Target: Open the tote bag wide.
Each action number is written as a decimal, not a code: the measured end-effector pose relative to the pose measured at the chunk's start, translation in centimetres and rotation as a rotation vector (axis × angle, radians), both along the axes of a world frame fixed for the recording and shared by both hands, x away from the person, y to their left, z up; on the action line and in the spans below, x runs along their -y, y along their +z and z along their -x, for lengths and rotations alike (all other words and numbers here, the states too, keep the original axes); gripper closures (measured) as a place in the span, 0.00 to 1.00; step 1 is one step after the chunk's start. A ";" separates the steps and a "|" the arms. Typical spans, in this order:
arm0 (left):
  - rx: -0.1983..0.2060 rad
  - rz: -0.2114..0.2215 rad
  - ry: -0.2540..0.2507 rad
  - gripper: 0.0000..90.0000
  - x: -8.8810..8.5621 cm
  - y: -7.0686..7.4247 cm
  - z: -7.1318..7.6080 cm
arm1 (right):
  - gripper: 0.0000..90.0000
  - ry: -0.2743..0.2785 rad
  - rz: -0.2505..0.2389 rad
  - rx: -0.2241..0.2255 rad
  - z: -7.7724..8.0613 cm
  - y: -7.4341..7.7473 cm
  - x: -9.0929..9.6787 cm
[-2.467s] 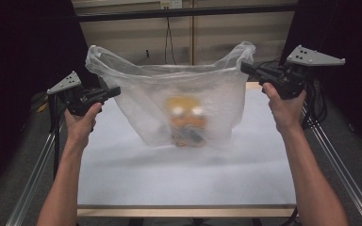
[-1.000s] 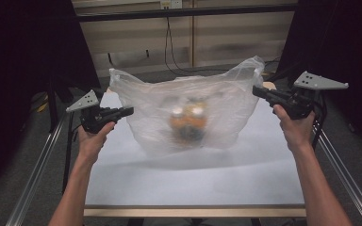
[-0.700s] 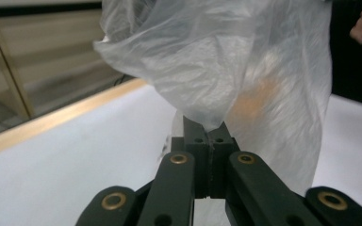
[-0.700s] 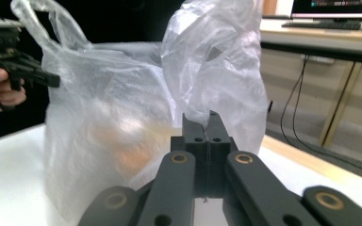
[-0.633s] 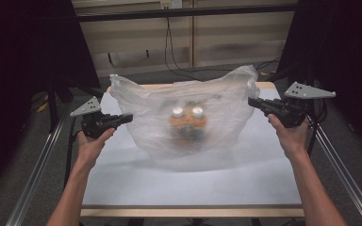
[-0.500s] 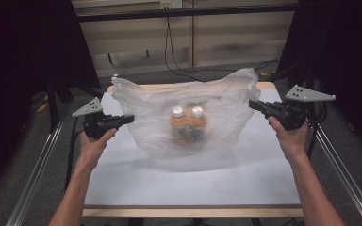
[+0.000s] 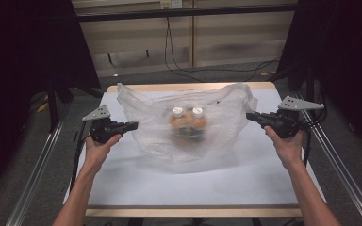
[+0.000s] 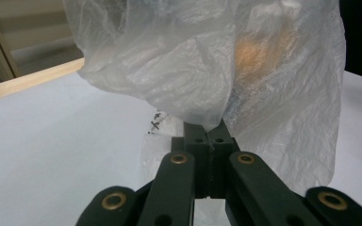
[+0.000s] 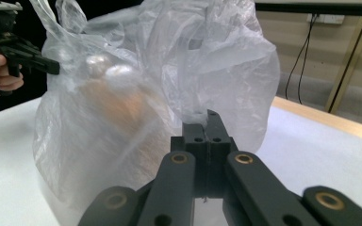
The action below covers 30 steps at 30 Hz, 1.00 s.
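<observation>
A clear plastic bag [image 7: 188, 125] hangs stretched between my two grippers over the white table [image 7: 188, 183]. Inside it are two orange bottles with white caps [image 7: 187, 118], blurred through the film. My left gripper [image 7: 134, 125] is shut on the bag's left edge; in the left gripper view its jaws [image 8: 210, 134] pinch a fold of the film [image 8: 207, 94]. My right gripper [image 7: 249, 116] is shut on the bag's right edge, and the right gripper view shows its jaws [image 9: 206, 123] clamped on the gathered plastic [image 9: 198, 66]. The bottles [image 9: 108, 80] sit left of centre there.
The table has a wooden rim [image 7: 188, 87] at the far edge. Metal rails [image 7: 35, 174] run along both sides, with dark curtains beyond. Cables [image 7: 179, 61] lie on the floor behind. The far hand with the left gripper [image 9: 14, 47] appears in the right gripper view.
Both hands have come down with the bag held between them. The bag's bottom now spreads on the table and the bottles sit lower.
</observation>
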<state>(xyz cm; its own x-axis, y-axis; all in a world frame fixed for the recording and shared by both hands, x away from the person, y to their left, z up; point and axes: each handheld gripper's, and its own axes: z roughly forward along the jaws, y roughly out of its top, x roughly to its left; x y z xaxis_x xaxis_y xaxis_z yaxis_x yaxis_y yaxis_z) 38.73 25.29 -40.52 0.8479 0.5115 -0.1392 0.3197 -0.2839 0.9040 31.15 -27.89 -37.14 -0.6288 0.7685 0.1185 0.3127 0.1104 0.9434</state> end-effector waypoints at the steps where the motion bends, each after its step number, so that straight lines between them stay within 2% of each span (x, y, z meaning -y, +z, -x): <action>1: -0.002 -0.002 0.002 1.00 0.1 -0.1 0.0 | 1.00 0.001 0.004 -0.002 0.0 -0.2 0.1; 2: -0.006 -0.005 0.001 1.00 0.3 -0.4 0.0 | 1.00 -0.005 0.011 -0.023 0.0 -0.9 0.3; 3: -0.006 -0.005 0.001 1.00 0.3 -0.4 0.0 | 1.00 -0.005 0.011 -0.023 0.0 -0.9 0.3; 4: -0.017 -0.027 -0.003 1.00 0.5 -0.8 -0.1 | 1.00 -0.008 0.016 -0.049 -0.3 -1.5 0.2; 7: -0.031 -0.040 -0.011 1.00 0.6 -1.4 -0.3 | 1.00 -0.005 0.026 -0.065 -0.6 -2.1 0.1; 10: -0.057 -0.071 -0.011 1.00 0.6 -2.4 -0.6 | 1.00 0.002 0.067 -0.098 -1.1 -3.1 -0.3; 14: -0.076 -0.075 -0.010 1.00 0.6 -3.0 -0.7 | 1.00 -0.014 0.071 -0.137 -1.5 -4.2 0.1; 15: -0.086 -0.081 -0.006 1.00 0.7 -3.3 -0.7 | 1.00 -0.014 0.071 -0.137 -1.5 -4.2 0.1; 16: -0.109 -0.080 -0.016 1.00 1.0 -4.0 -0.9 | 1.00 -0.025 0.079 -0.163 -1.8 -5.0 0.4; 18: -0.120 -0.108 -0.027 1.00 1.5 -4.4 -1.0 | 1.00 -0.030 0.082 -0.181 -2.1 -5.7 0.5; 20: -0.122 -0.117 -0.029 1.00 1.7 -4.6 -1.0 | 1.00 -0.029 0.091 -0.190 -2.4 -6.1 0.5; 22: -0.125 -0.157 -0.026 1.00 1.9 -5.0 -1.1 | 1.00 -0.025 0.112 -0.215 -2.8 -6.9 0.3; 24: -0.141 -0.184 -0.011 1.00 1.8 -5.7 -1.3 | 1.00 -0.020 0.165 -0.252 -3.3 -8.0 -0.2; 30: -0.171 -0.208 -0.016 1.00 1.6 -7.0 -1.5 | 1.00 -0.004 0.190 -0.297 -3.7 -9.4 -0.6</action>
<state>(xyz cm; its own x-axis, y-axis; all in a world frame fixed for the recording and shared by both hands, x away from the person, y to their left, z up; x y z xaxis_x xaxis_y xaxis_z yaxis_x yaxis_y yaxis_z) 40.23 23.66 -47.50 0.8293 0.5309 -0.1744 0.4566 -0.4639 0.7591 34.80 -27.30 -46.51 -0.5853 0.7968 0.1499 0.5708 0.2737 0.7741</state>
